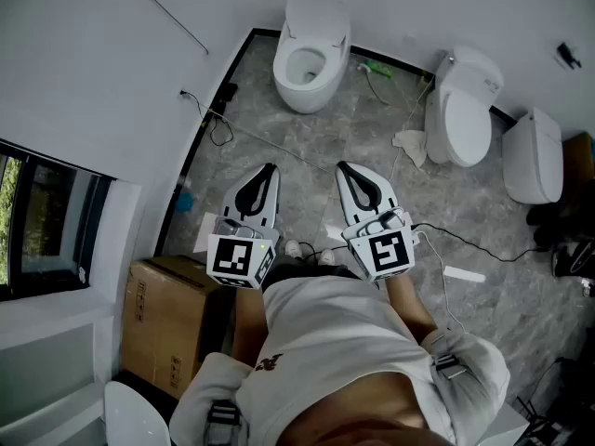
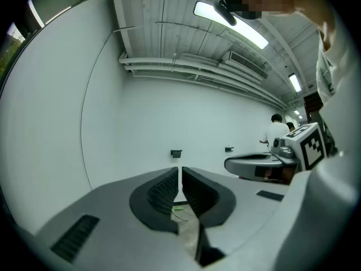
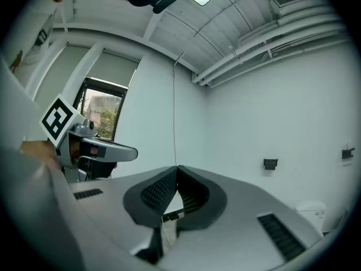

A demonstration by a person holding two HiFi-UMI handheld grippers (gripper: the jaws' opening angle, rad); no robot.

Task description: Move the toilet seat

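In the head view three white toilets stand on the grey marble floor. The far one (image 1: 311, 49) has its lid raised and its seat ring and bowl showing. The middle toilet (image 1: 463, 110) and the right toilet (image 1: 535, 156) have their lids down. My left gripper (image 1: 271, 168) and right gripper (image 1: 341, 167) are held side by side in front of me, level, well short of every toilet. Both are shut with nothing between the jaws. In the gripper views the left gripper (image 2: 180, 168) and the right gripper (image 3: 176, 167) face bare white walls; no toilet shows there.
A cardboard box (image 1: 167, 319) stands at my left beside a window (image 1: 37, 221). Black cables (image 1: 218, 128) and a white cable trail over the floor, with crumpled paper (image 1: 409, 144) by the middle toilet. Two people (image 2: 276, 131) stand far off to the right.
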